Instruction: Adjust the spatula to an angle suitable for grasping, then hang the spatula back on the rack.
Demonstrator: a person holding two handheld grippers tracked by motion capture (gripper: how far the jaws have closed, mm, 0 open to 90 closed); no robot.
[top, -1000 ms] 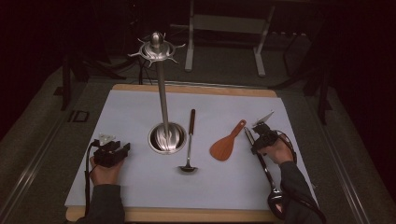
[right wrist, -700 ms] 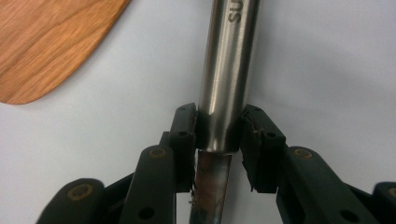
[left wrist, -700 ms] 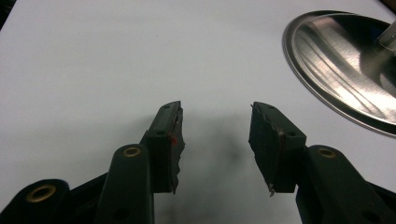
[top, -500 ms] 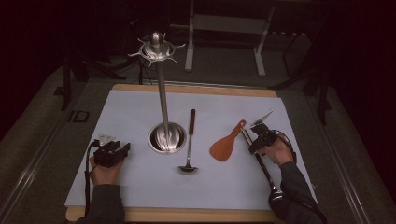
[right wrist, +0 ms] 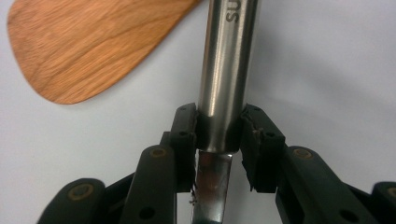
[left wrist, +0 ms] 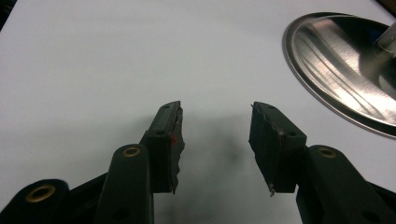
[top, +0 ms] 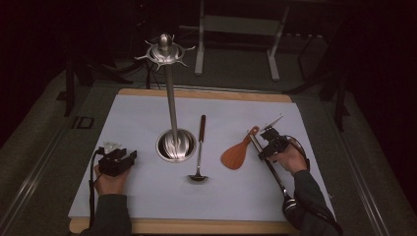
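R hand-held gripper (right wrist: pixel 218 133): pinching steel handle (right wrist: pixel 229 60), beside wooden spatula (right wrist: pixel 88 44). L hand-held gripper (left wrist: pixel 215 140): jaws spread, nothing between, on counter (left wrist: pixel 93 60).

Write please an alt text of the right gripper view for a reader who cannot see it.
The right gripper clamps the round steel handle of a utensil between its two black jaws, just above the white table cover. The broad blade of a wooden spatula lies flat at the upper left, beside the handle.
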